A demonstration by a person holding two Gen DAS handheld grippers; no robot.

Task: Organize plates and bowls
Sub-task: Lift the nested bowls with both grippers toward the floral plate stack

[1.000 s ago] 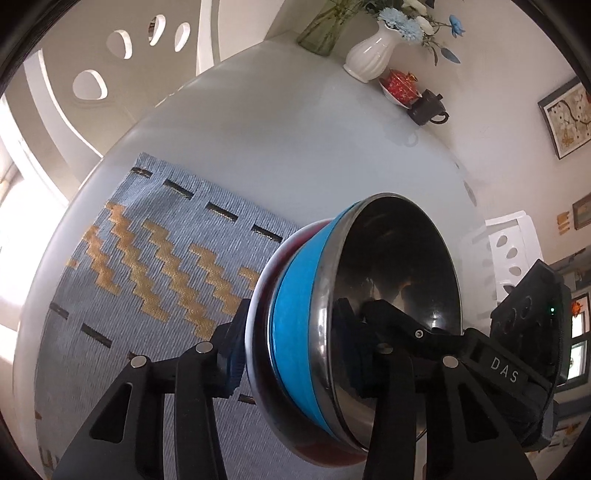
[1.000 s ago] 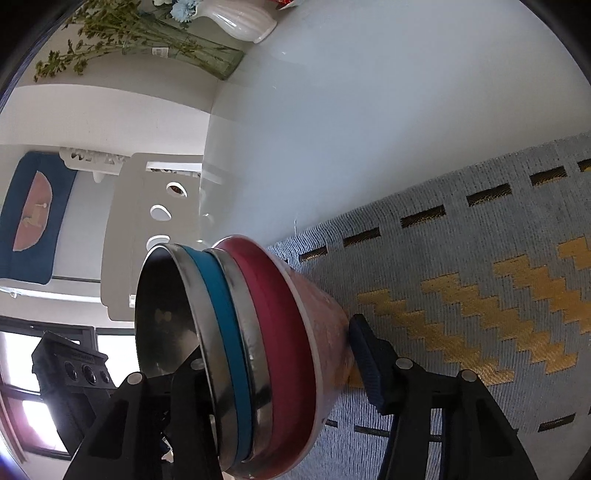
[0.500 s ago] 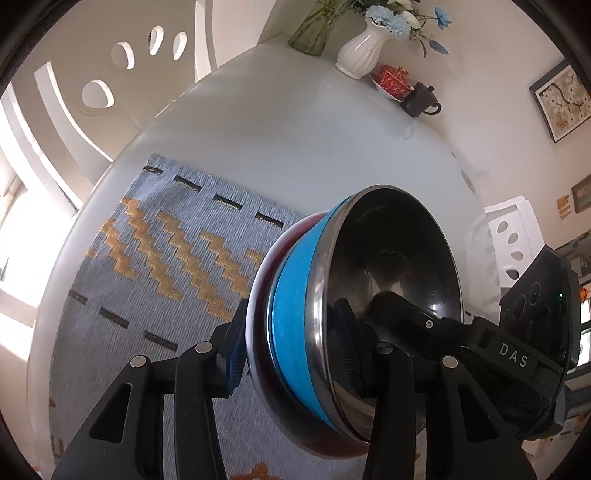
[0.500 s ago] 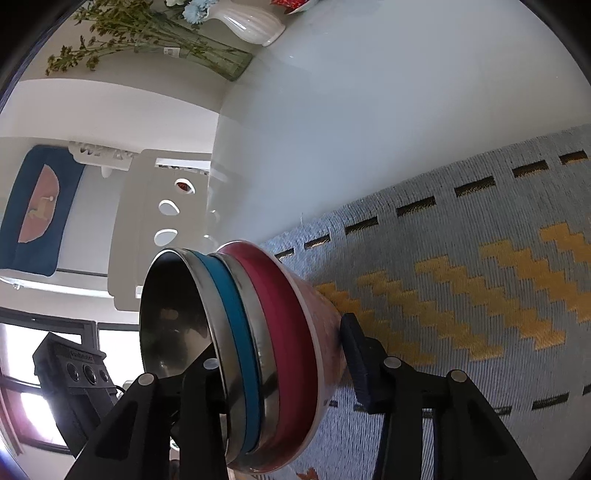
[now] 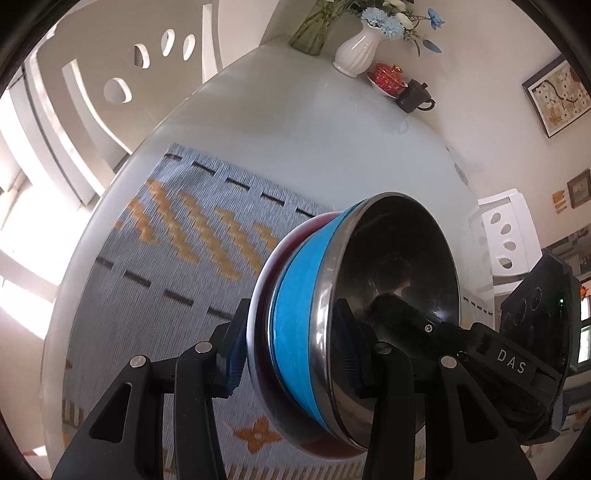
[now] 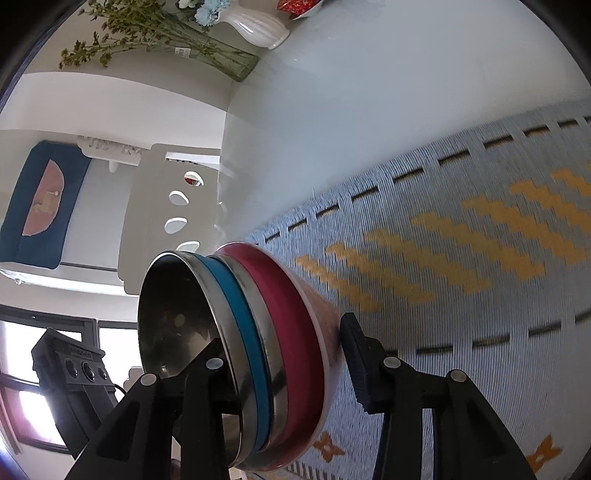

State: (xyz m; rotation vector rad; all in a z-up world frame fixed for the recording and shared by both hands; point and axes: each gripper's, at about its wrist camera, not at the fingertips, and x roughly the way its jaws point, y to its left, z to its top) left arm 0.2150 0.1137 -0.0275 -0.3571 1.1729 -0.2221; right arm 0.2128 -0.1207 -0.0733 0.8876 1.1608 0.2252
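A stack of nested bowls (image 5: 295,332) is held tipped on its side above the blue-and-yellow placemat (image 5: 184,240): a steel bowl with a blue band sits inside a red bowl (image 6: 295,332). My left gripper (image 5: 291,350) is shut on the stack's rim, one pad outside the red bowl and one inside the steel bowl. From the opposite side, my right gripper (image 6: 282,354) clamps the rim the same way, its outer pad pressed on the red wall. Each view shows the other gripper's black housing (image 5: 535,332) (image 6: 74,365) beyond the stack.
The placemat (image 6: 480,258) lies on a pale glass table (image 5: 314,129). At the far corner stand a white vase (image 5: 356,51), a green glass vase (image 5: 310,29), a red teacup (image 5: 388,75) and a dark teapot (image 5: 413,98). White chairs (image 5: 110,85) (image 5: 506,236) flank the table.
The right gripper's outer pad closed the gap and now presses on the red bowl. Both grippers rose with the stack, so the placemat looks farther away.
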